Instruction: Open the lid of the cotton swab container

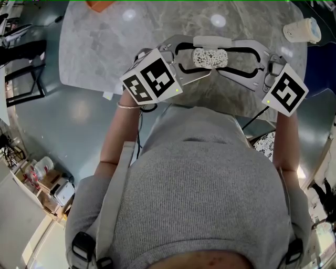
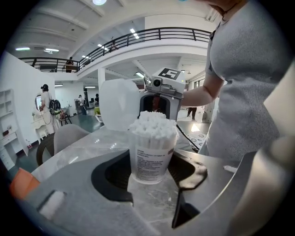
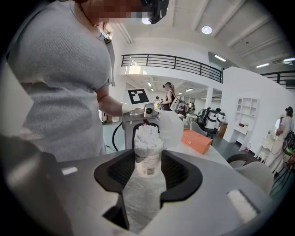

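Note:
A clear cotton swab container (image 1: 210, 58) stands on the marble table (image 1: 105, 47), packed with white swabs. Its translucent lid (image 1: 211, 40) is flipped up and back on its hinge; the lid (image 2: 120, 103) stands upright behind the swabs. My left gripper (image 1: 195, 59) comes in from the left, open, its jaws either side of the container (image 2: 152, 152) without pressing it. Coming from the opposite side, my right gripper (image 1: 227, 59) is shut on the container (image 3: 147, 159), black pads against both of its sides.
A paper cup (image 1: 301, 30) lies on its side at the table's far right. An orange box (image 3: 197, 138) sits at the far left corner, also seen as an orange box (image 1: 97, 5). The table's near edge runs just under both grippers. Chairs stand around the table.

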`<state>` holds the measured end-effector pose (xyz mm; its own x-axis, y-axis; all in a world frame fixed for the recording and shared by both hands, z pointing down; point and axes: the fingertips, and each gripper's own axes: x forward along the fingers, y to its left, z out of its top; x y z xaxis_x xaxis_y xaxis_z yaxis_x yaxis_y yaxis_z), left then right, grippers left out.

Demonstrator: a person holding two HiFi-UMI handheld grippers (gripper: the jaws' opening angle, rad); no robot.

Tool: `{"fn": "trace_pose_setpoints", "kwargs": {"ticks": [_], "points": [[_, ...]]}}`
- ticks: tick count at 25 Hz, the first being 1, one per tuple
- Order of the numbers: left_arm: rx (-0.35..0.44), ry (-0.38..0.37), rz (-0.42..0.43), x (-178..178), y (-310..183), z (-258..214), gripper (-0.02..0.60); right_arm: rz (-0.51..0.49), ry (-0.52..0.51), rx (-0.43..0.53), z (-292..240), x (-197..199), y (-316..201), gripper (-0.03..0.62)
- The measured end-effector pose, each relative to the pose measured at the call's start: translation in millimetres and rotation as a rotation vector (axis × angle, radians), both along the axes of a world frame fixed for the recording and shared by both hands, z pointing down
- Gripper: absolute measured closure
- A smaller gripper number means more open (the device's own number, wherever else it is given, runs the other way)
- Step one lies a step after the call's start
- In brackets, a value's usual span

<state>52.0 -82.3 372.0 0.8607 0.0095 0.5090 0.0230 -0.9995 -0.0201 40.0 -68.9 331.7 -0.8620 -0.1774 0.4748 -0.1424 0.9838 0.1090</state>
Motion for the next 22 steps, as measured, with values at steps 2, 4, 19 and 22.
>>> {"fn": "trace_pose_setpoints", "kwargs": {"ticks": [2, 4, 19, 22], "points": [[-0.013, -0.034, -0.007, 0.5, 1.8, 3.9, 0.339, -0.005, 0.021, 0.005, 2.4, 0.3, 2.2, 0.414], [-0.018, -0.048, -0.016, 0.3, 1.0, 7.3, 0.337, 0.0, 0.025, 0.007, 4.7, 0.1, 1.8, 0.414], [-0.04, -0.131, -0.014, 4.0, -9.8, 63.7, 0.336, 0.067, 0.073, -0.037, 57.3, 4.8, -11.7, 0.413], [-0.056, -0.137, -0.015, 3.3, -9.2, 75.9, 0.336, 0.064, 0.062, -0.052, 69.1, 4.1, -12.5, 0.413]]}}
